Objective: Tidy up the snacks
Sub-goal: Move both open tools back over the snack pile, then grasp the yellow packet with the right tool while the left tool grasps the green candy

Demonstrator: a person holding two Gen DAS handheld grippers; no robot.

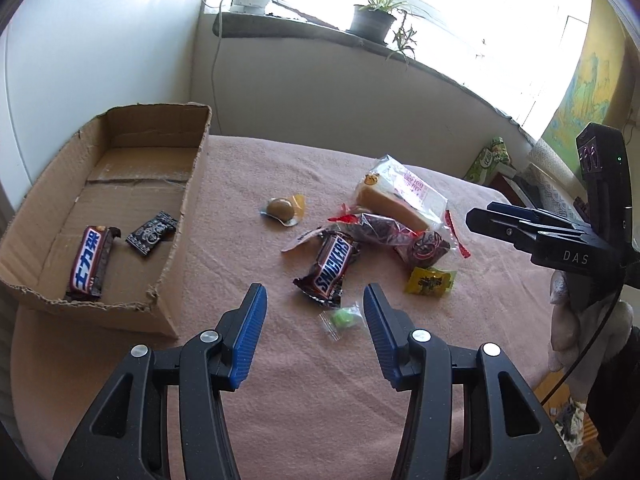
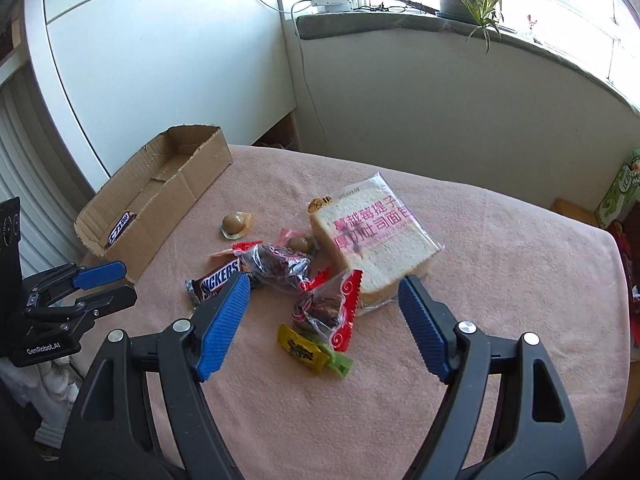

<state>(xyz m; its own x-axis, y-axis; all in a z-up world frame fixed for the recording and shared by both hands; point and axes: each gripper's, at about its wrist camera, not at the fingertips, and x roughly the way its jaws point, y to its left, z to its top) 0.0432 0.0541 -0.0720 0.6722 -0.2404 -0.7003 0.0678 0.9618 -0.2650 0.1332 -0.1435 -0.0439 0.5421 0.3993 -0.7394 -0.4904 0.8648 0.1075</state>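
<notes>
While both grippers' jaws gape empty, the cardboard box (image 1: 120, 184) holds a Snickers bar (image 1: 90, 262) and dark packet (image 1: 152, 234).

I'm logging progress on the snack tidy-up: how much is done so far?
Done: a Snickers bar with Chinese lettering and a small black packet lie in the torn cardboard box. In hand: nothing; the left gripper and right gripper are both open. Left on the pink cloth: the English-label Snickers bar, bagged bread slice, yellow packet and other sweets.

"SNICKERS" on brown bar wrapper (image 1: 329, 267) | "士力架" on boxed bar (image 1: 89, 261) | "DAS" on right claw (image 1: 486, 214) body | "GenRobot.AI" on left claw (image 2: 106, 282) body | date-like print on bread bag (image 2: 372, 236), only partly legible
</notes>
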